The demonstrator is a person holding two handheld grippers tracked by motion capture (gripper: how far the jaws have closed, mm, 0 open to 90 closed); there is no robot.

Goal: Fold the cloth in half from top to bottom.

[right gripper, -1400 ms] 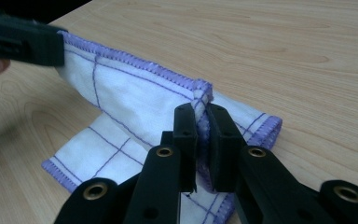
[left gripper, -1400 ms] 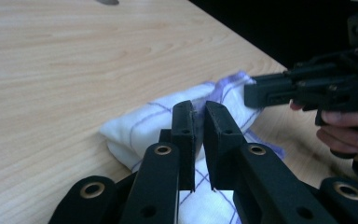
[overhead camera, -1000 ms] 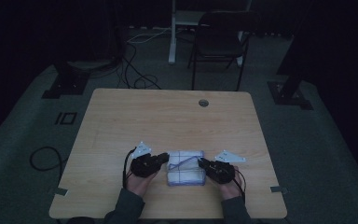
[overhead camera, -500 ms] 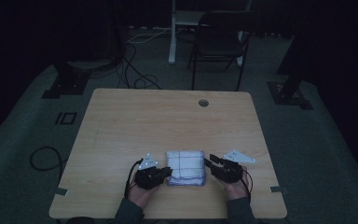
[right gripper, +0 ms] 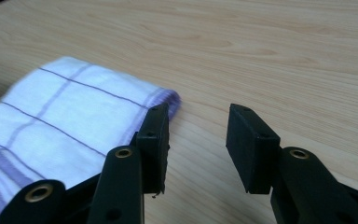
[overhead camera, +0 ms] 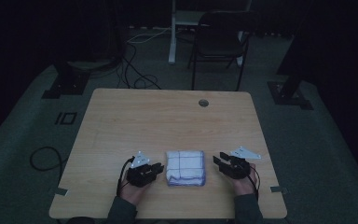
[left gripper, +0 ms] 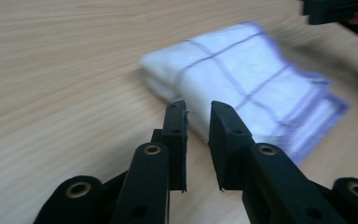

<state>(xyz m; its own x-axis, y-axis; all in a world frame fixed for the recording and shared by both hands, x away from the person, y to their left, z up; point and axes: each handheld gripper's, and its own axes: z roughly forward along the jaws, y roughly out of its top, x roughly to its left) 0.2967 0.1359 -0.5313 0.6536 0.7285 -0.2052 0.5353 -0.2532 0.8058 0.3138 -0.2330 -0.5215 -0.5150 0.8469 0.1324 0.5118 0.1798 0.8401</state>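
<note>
One folded white cloth (overhead camera: 185, 167) with purple grid lines lies flat near the worktop's (overhead camera: 168, 121) front edge, between two grippers. Left gripper (overhead camera: 156, 169): jaws slightly apart, just opening, nothing between them. Right gripper (overhead camera: 220, 160): jaws apart, just opening, clear of the cloth.

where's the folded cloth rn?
High view: the folded cloth lies flat near the table's front edge, between the left tongs and right tongs, touching neither.
</note>
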